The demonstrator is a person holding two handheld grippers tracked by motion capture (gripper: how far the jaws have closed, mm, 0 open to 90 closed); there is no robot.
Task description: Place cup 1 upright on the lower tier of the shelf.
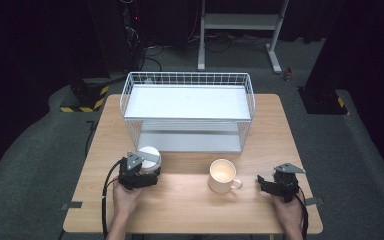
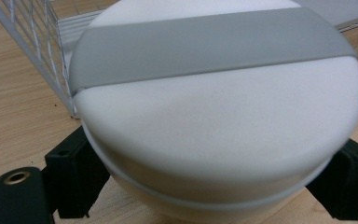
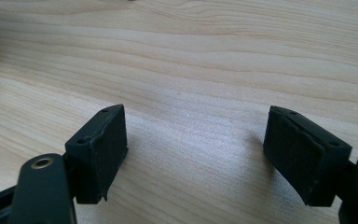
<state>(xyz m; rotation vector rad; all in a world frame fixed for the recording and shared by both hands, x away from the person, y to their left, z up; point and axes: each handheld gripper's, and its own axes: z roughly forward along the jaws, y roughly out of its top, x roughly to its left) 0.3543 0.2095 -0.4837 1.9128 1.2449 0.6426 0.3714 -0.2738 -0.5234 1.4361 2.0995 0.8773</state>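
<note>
The left forearm comes in from six o'clock, its hand (image 1: 125, 197) wrapped round the back of the left gripper (image 1: 139, 169), which points toward twelve o'clock and lies low over the table. In the left gripper view its black jaws stand wide apart, one at either bottom corner. The right hand (image 1: 289, 212) holds the right gripper (image 1: 267, 183) pointing toward nine o'clock. In the right gripper view its pads (image 3: 103, 149) stand apart with nothing between them.
</note>
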